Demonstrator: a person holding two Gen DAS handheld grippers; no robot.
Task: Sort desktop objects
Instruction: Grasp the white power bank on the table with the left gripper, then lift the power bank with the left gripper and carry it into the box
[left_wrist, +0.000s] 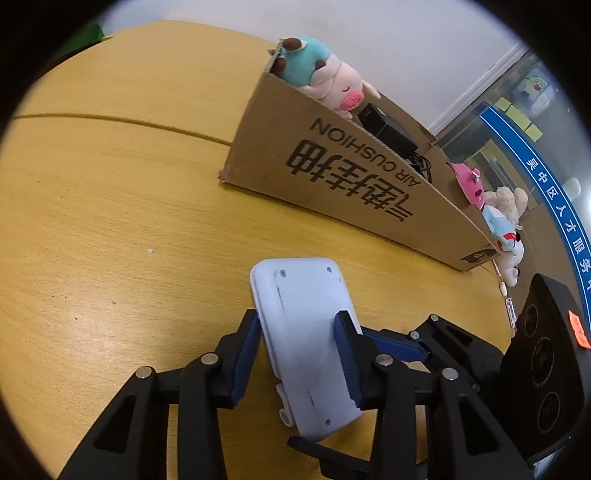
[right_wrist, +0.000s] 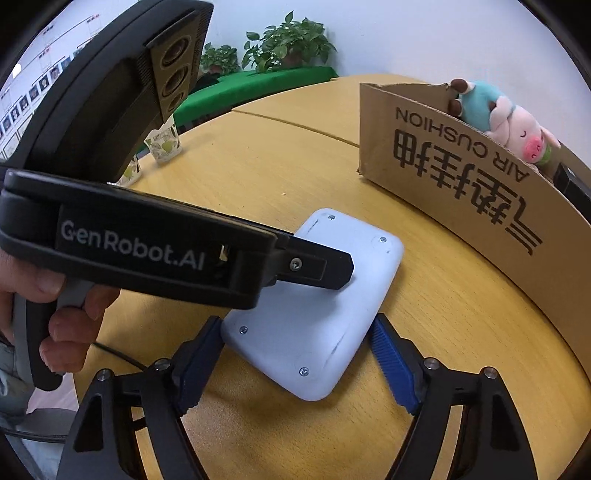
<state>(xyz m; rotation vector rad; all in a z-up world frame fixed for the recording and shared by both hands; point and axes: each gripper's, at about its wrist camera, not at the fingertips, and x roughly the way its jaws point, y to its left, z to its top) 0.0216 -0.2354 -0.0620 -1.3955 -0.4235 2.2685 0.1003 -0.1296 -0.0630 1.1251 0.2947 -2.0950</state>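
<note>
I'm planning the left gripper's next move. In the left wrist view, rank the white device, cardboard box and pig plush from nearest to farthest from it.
1. White device: clamped in the left gripper.
2. Cardboard box: ahead, slightly right.
3. Pig plush: at the box's far end.

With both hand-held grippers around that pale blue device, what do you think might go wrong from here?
1. The left hand-held gripper pinches the pale blue device across its smooth sides, so it may slip or twist during lifting.
2. The right hand-held gripper is open with its pads beside the device's near end; closing now could clash with the left one.
3. The cardboard box already holds a plush pig and black adapter, leaving little room.
</note>
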